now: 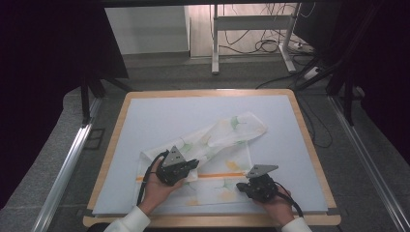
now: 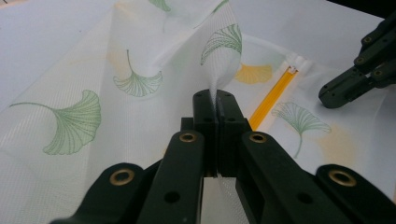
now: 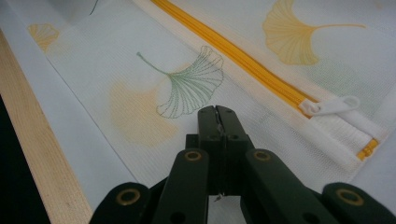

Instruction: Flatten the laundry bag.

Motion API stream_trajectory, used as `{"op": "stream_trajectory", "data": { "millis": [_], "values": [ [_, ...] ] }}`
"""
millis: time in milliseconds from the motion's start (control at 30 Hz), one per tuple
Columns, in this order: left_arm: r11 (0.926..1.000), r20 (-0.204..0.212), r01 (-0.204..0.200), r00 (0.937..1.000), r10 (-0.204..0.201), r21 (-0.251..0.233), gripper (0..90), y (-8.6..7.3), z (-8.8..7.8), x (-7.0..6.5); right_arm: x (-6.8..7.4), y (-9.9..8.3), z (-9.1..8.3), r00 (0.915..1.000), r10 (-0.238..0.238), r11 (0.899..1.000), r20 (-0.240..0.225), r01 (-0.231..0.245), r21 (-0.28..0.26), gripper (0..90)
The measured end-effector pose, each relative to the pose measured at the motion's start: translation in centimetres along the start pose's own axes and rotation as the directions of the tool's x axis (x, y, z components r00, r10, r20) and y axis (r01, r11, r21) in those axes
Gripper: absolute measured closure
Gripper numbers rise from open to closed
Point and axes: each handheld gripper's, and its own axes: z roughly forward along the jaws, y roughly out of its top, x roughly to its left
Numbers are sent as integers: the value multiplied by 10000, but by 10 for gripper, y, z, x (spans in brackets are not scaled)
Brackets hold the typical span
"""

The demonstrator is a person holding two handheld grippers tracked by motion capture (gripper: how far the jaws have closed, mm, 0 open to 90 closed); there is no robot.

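Left gripper (image 2: 215, 100) clamped on a raised fold of the mesh laundry bag (image 1: 212, 140) near the table's (image 1: 309, 145) front edge; right gripper (image 3: 217, 112) closed, pressing it flat; overpulling risks slipping mesh

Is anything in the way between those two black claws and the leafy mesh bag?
Nothing visible. The left gripper is shut on a fold of the mesh bag, and the right gripper rests shut on it near the zipper pull.

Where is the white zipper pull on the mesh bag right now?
In the right gripper view, the zipper pull lies at the right, at the end of the orange zipper, just right of the right gripper.
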Motion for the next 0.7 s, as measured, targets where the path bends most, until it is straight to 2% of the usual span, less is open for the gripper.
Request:
{"op": "stream_trajectory", "data": {
  "millis": [367, 700],
  "values": [
    [9996, -203, 255, 9995, -258, -146, 893, 4, -1, 15, -1, 0, 0, 10000, -1, 10000, -30, 1, -21, 889],
    [9976, -469, 573, 9971, -592, -397, 894, 4, -10, 28, -1, 0, 0, 10000, -9, 10000, -33, 9, -25, 889]
  ]
}}
